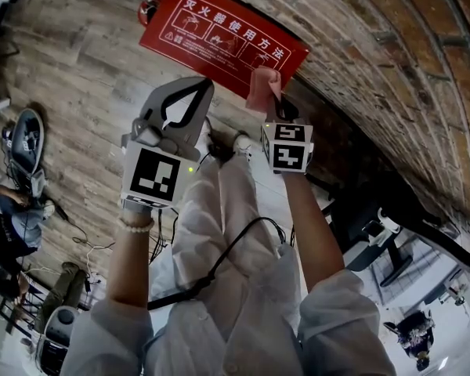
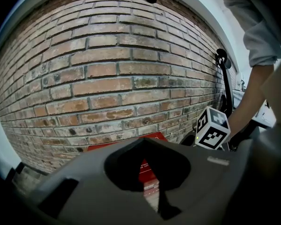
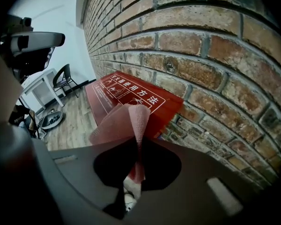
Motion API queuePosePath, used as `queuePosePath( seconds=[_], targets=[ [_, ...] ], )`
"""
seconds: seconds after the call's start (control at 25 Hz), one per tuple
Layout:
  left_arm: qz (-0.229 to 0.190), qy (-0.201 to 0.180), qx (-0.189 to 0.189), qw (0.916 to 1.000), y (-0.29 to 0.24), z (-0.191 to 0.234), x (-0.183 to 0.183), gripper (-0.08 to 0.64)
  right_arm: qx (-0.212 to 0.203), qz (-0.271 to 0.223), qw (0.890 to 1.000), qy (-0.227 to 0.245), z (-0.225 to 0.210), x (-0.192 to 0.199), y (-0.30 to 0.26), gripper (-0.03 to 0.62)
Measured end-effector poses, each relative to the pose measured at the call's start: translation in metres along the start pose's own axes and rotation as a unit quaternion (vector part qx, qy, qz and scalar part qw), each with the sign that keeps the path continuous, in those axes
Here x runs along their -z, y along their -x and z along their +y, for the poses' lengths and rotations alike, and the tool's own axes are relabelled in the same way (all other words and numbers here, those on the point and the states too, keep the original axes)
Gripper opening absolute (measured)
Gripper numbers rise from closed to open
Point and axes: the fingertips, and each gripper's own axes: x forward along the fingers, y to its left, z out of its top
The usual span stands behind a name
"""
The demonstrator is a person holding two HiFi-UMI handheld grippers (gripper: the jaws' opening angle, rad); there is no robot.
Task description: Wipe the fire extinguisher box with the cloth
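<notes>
Right gripper [image 1: 272,102] clamps the cloth [image 1: 262,88]. The box [image 1: 219,34] lies just ahead of its jaws, against the wall [image 1: 376,53]. Left gripper [image 1: 178,110], jaws together and seemingly empty, hangs alongside.

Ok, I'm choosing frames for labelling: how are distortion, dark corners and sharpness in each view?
Head view: evenly lit, white print on the red rectangular fire extinguisher box readable. Left gripper view: red-brown brick wall bulges strongly, corners black. Right gripper view: black corners too, pink mesh cloth sharp.
</notes>
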Motion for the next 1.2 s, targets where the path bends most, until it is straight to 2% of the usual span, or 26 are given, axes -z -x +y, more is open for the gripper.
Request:
queuePosePath(
  seconds=[0.24, 0.44, 0.8, 1.2],
  targets=[
    [0.001, -0.001, 0.002, 1.0000, -0.001, -0.007, -0.001, -0.005, -0.002, 0.004, 1.000, -0.014, -0.004, 0.004, 0.001, 0.023],
    [-0.003, -0.007, 0.001, 1.0000, 0.008, -0.011, -0.016, -0.005, -0.026, -0.013, 0.998, -0.053, -0.005, -0.008, 0.013, 0.023],
    [-0.018, -0.034, -0.004, 0.9993, 0.045, -0.019, -0.069, -0.005, -0.047, -0.072, 0.996, -0.031, 0.000, -0.068, 0.080, 0.021],
    [-0.054, -0.028, -0.041, 0.9973, 0.110, -0.027, -0.139, -0.005, -0.065, -0.162, 0.985, 0.015, 0.010, -0.140, 0.194, 0.021]
  ],
)
